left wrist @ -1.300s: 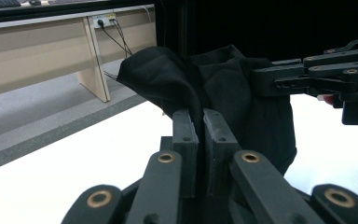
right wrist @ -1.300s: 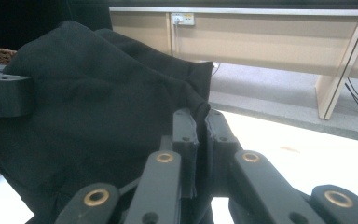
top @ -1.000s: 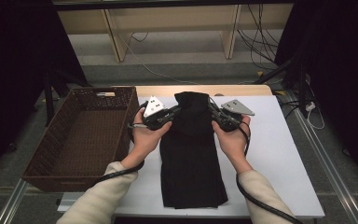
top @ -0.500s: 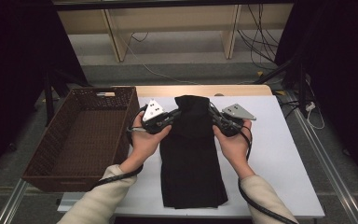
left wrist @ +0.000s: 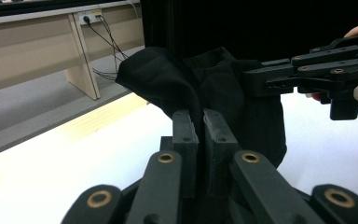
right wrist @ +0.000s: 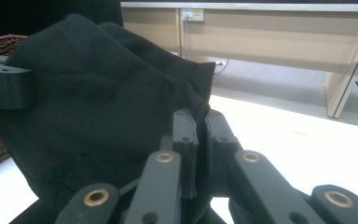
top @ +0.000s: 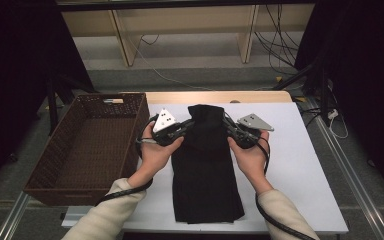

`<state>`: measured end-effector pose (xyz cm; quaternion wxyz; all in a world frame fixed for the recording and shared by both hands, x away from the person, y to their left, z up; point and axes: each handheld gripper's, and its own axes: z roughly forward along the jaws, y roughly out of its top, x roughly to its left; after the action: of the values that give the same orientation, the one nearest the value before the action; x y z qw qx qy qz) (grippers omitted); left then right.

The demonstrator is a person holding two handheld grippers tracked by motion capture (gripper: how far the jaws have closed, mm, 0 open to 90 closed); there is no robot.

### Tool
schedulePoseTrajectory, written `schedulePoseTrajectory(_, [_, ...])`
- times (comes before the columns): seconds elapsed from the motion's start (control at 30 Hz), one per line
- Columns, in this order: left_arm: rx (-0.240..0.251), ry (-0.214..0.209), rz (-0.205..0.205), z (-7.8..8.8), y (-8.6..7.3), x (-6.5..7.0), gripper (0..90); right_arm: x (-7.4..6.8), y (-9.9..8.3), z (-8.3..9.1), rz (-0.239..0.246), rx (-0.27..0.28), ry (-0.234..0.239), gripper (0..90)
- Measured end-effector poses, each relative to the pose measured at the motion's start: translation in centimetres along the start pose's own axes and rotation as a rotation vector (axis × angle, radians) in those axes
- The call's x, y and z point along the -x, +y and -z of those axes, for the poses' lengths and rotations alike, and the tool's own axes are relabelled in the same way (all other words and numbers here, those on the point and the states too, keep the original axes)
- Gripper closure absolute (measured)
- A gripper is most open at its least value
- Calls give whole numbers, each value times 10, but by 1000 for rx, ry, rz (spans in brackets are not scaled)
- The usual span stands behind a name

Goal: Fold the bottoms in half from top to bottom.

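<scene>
Folding cloth (top: 205,170) near table's (top: 305,165) far edge, left gripper (top: 184,127) and right gripper (top: 228,128) both pinching it; next, lay fold down evenly.

Dim room with dark sides, white table (top: 300,150) brightly lit and glaring, black cloth (top: 205,170) detail lost, close foreground soft

The high view looks forward and down over the whole counter (top: 305,150) from above; both tool cameras sit close, facing along their jaws — all three share the black cloth (top: 205,170).
</scene>
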<state>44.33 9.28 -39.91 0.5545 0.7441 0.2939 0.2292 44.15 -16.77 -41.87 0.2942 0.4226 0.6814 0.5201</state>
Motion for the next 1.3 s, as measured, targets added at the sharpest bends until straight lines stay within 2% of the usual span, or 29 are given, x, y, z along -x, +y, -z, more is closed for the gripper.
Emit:
schedulePoseTrajectory(0.63, [-6,-11,-29,8,-1,7,843,-3,-1,6,1,0,3,847])
schedulePoseTrajectory(1.3, [-22,-26,-27,12,-5,15,843,-5,-4,11,8,-14,11,847])
